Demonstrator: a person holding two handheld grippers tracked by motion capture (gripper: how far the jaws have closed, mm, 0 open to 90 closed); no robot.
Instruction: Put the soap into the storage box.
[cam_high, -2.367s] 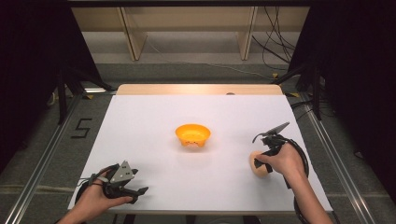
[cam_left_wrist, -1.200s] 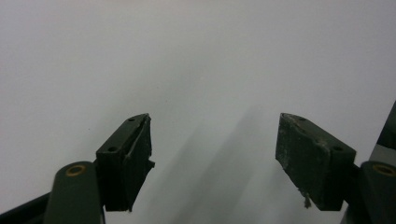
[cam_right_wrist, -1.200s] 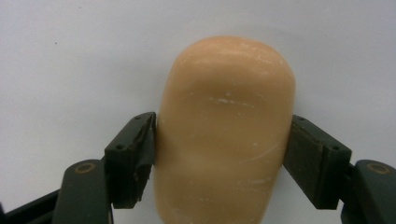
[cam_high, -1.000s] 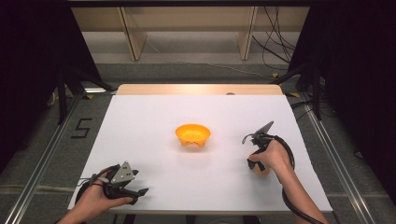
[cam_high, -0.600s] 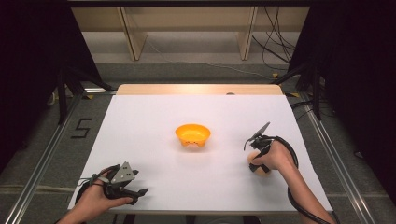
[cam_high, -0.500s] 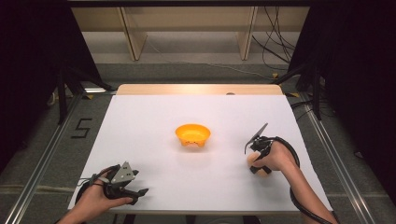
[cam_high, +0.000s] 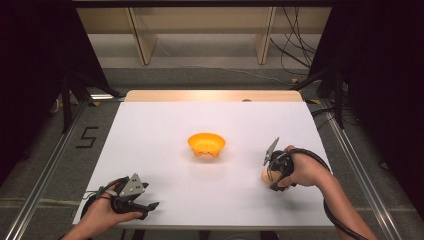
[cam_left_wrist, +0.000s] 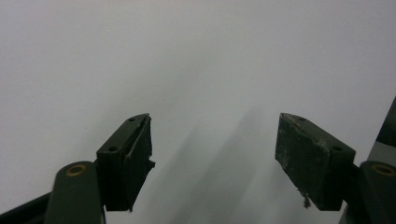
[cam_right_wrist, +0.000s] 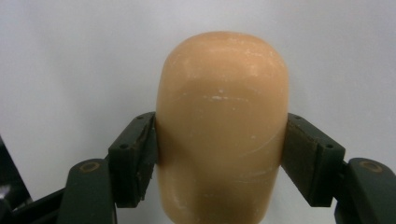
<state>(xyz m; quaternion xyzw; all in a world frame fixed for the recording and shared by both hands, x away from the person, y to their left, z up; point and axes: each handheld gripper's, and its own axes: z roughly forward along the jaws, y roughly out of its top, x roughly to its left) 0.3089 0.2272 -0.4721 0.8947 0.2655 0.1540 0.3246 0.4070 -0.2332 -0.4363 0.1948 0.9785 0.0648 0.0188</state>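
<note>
A smooth peach-coloured rounded object (cam_right_wrist: 222, 121) sits between the pads of my right gripper (cam_right_wrist: 219, 140), and both pads press on its sides. The jaws have just been closing on it. From above, that right gripper (cam_high: 269, 174) is at the table's right side, the object (cam_high: 264, 175) peeking out at its left, low over the white surface. My left gripper (cam_high: 149, 209) rests near the front left edge. Its jaws (cam_left_wrist: 215, 140) stand wide open over bare white tabletop, nothing between them.
An orange bowl (cam_high: 206, 144) stands near the middle of the white table (cam_high: 165, 125), left of the right gripper and farther from me. A wooden strip runs along the far edge. Metal rails flank the table on both sides.
The right gripper has settled over the peach-coloured object and closed on it, shifting slightly left. The left hand and the bowl have stayed put.
</note>
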